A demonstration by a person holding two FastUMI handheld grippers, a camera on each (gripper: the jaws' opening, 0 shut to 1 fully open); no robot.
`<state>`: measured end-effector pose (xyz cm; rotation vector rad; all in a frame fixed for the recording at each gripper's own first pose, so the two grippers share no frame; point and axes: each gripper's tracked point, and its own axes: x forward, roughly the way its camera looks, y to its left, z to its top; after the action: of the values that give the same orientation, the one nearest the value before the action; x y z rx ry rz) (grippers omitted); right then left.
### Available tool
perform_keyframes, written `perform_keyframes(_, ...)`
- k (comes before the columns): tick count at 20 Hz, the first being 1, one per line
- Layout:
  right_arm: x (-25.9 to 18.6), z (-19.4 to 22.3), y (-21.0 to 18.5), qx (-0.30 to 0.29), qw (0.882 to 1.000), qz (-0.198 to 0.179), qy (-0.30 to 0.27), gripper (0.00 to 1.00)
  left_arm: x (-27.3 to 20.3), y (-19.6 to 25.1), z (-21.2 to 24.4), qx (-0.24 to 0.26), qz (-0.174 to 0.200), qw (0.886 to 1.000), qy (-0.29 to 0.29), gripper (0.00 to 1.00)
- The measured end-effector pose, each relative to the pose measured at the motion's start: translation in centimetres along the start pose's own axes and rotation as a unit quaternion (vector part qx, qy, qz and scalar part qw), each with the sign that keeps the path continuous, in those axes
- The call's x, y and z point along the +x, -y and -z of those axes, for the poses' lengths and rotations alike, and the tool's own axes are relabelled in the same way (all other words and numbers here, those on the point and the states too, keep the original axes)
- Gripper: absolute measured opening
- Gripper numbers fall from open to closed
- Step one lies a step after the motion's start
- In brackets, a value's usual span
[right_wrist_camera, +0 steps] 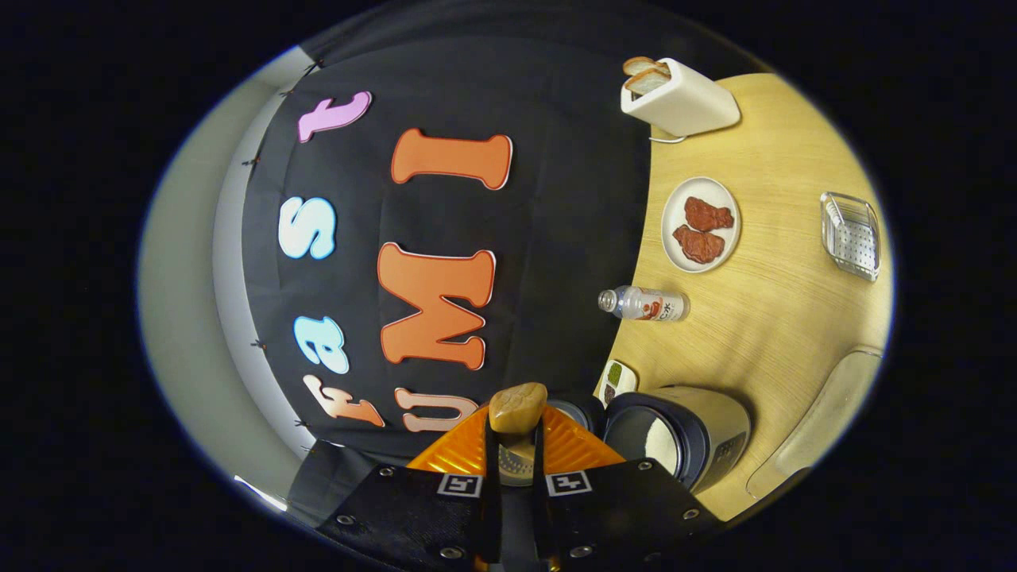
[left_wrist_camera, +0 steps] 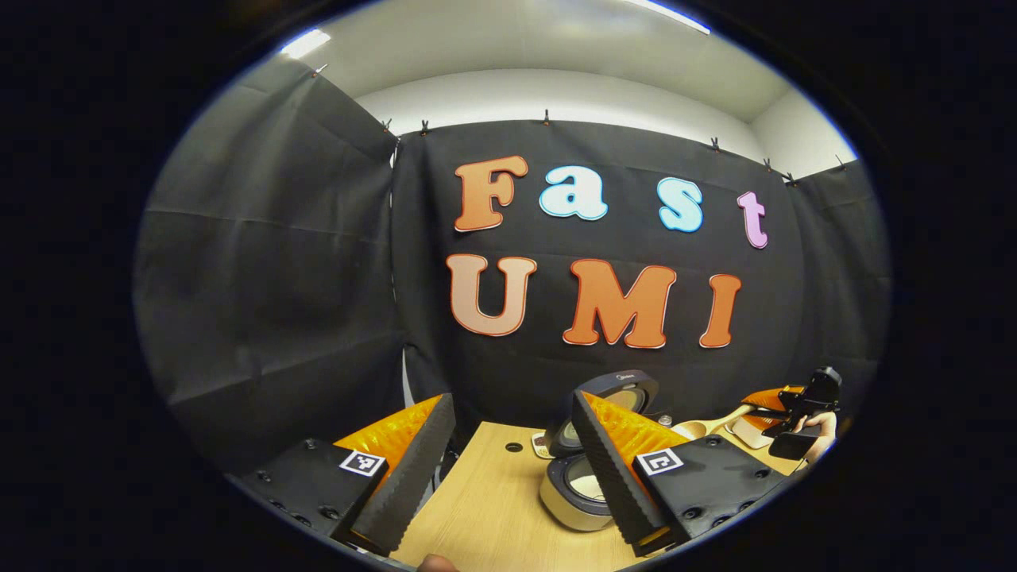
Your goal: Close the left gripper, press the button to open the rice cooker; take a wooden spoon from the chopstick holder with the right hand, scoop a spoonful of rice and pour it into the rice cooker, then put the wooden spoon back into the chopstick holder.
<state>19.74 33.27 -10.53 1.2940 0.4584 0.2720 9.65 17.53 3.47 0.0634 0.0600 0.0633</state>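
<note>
Near the table's back edge, the lidded-open rice cooker is standing; the wooden spoon is being pinched by the right tool, the left tool being held spread. Scooping rice is judged next.

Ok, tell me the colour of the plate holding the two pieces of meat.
White, the plate; it shows best in the right gripper view, on the wooden table.

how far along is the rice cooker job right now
Done: the beige rice cooker with its dark lid stands open. In hand: the right gripper is shut on the light wooden spoon, roughly level near the cooker. Whether the spoon holds rice can't be told. Left: returning it to the holder.
</note>
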Motion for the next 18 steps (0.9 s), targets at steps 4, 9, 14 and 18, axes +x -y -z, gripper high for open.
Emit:
perform_keyframes(4, 1.9, 1.1, -1.0, -0.054, 0.999, 0.001, -0.003, 0.15, -0.2, -2.0, -0.1, 0.000, -0.023, 1.000, 0.000, 0.97)
perform_keyframes(9, 3.1, 2.2, -1.1, -0.129, 0.992, 0.016, -0.004, 0.15, -0.1, -3.0, -0.1, -0.011, -0.035, 0.999, -0.001, 0.97)
perform_keyframes(14, 3.4, 2.5, -2.4, -0.169, 0.986, 0.007, 0.002, 0.15, 0.0, -3.0, -0.3, -0.006, -0.034, 0.999, 0.003, 0.98)
perform_keyframes(18, 3.4, 2.7, -3.1, -0.201, 0.980, 0.006, 0.007, 0.15, 0.3, -3.2, -0.1, -0.006, -0.032, 0.999, 0.002, 0.97)
